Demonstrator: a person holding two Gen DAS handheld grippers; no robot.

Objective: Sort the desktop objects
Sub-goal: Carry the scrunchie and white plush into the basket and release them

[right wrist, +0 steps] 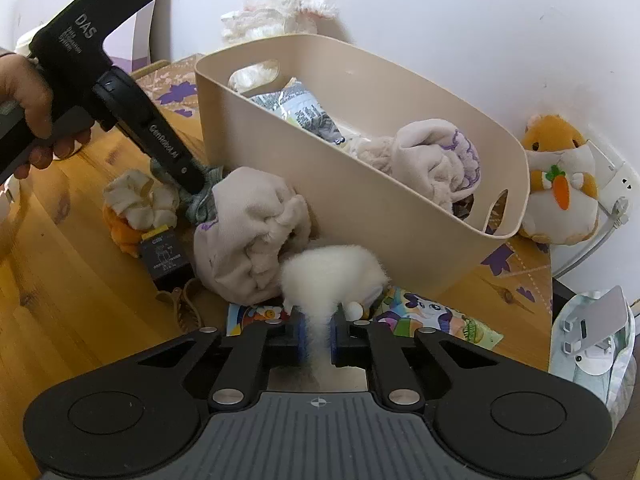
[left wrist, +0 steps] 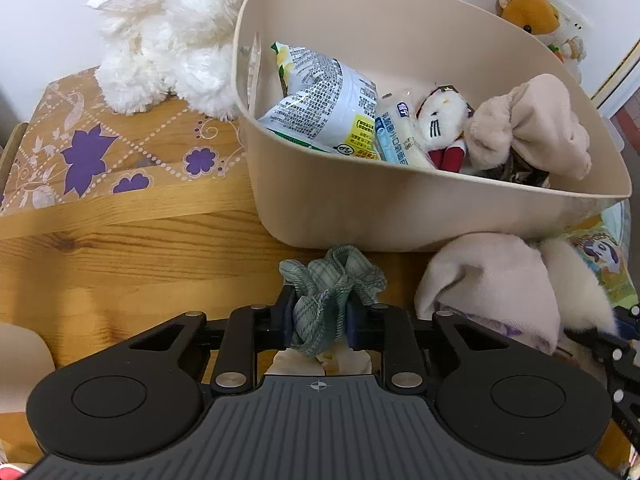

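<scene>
My left gripper (left wrist: 318,320) is shut on a crumpled green checked cloth (left wrist: 332,280) lying on the wooden desk just in front of the beige storage bin (left wrist: 360,216). In the right wrist view my right gripper (right wrist: 318,338) is shut on a fluffy white plush piece (right wrist: 332,272), which rests on a cartoon picture card (right wrist: 432,314) beside the bin (right wrist: 400,216). The bin holds a snack bag (left wrist: 324,96), a small white plush cat (left wrist: 440,120) and a beige fleece garment (left wrist: 532,120). The left gripper's black body (right wrist: 132,96), held by a hand, reaches down at the left of the right wrist view.
A bundled beige garment (right wrist: 248,236) lies between the two grippers. Near it are a cream scrunchie (right wrist: 140,200), a small black box (right wrist: 166,258) and an orange toy. A white plush (left wrist: 172,36) and an orange hamster plush (right wrist: 560,184) stand by the wall. A silver packet (right wrist: 592,340) sits at right.
</scene>
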